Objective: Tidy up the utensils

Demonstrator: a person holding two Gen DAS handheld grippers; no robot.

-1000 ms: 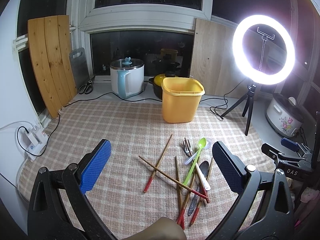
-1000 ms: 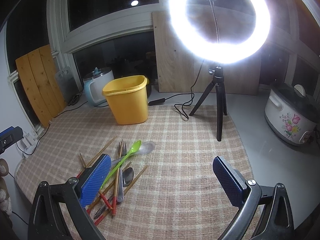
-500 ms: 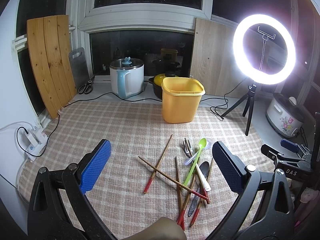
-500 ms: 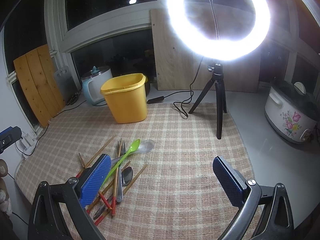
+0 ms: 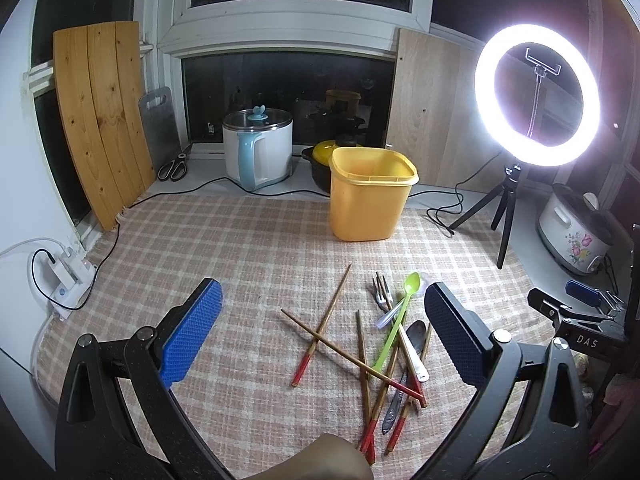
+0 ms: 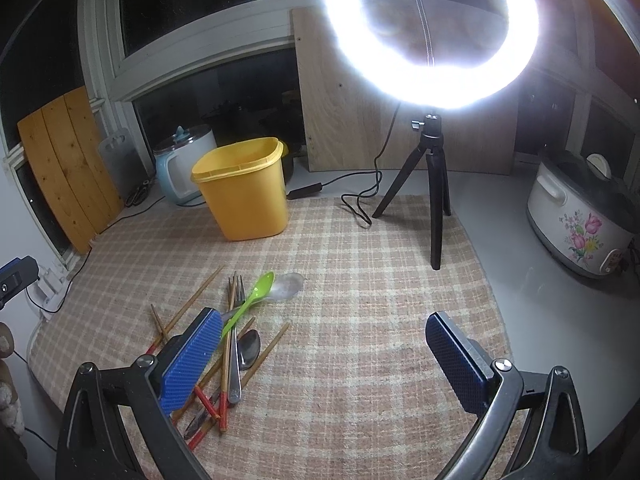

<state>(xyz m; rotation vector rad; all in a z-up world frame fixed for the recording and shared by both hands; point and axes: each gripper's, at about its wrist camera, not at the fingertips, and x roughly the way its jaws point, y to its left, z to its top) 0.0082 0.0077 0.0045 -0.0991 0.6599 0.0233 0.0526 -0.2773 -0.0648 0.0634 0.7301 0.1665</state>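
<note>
While left view barely differs from a second ago, right view has swung slightly left toward pile. Yellow bin [image 5: 370, 194] upright at far side of checked mat [image 5: 240, 248], looks empty. Utensil pile [image 5: 384, 352] untouched, near edge: chopsticks, fork, green spoon [image 6: 250, 300]. Left gripper [image 5: 322, 330] wide open, empty. Right gripper [image 6: 324, 356] wide open, empty. Sorting not begun; first pick likely next.

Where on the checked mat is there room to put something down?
The checked woven mat is bare on its left, between the yellow plastic bin and the white power strip. It is also bare between the black tripod and the utensil pile. The pile itself is crowded.
</note>
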